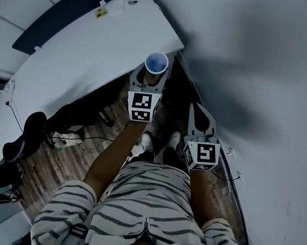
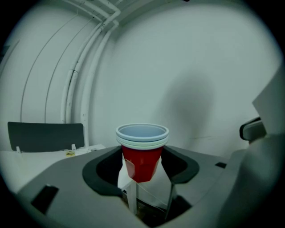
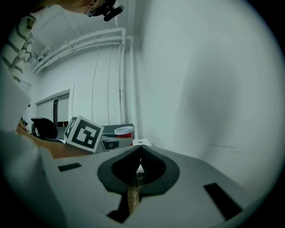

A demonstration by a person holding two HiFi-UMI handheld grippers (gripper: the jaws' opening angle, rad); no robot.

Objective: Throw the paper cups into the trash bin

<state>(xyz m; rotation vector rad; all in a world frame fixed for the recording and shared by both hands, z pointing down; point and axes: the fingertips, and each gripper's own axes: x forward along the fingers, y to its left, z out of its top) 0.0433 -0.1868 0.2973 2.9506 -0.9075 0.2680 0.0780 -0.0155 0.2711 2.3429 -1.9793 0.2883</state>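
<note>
A stack of red paper cups (image 2: 141, 156) with white rims stands upright between the jaws of my left gripper (image 2: 142, 165), which is shut on it at both sides. From the head view I look down into the pale blue inside of the cups (image 1: 156, 63), held out in front of the person by the left gripper (image 1: 147, 82) beside the white table's corner. My right gripper (image 1: 199, 112) hangs lower and to the right, close to the wall. Its jaws meet at the tips with nothing between them (image 3: 140, 150). The right gripper view also catches the red cups (image 3: 124, 132). No trash bin shows in any view.
A long white table (image 1: 79, 49) runs along the left, with a dark panel (image 1: 61, 16) behind it. A black chair (image 1: 27, 134) and cables lie on the wooden floor (image 1: 65, 164). A plain white wall (image 1: 266, 105) fills the right side. Pipes (image 2: 84, 67) run up the wall ahead.
</note>
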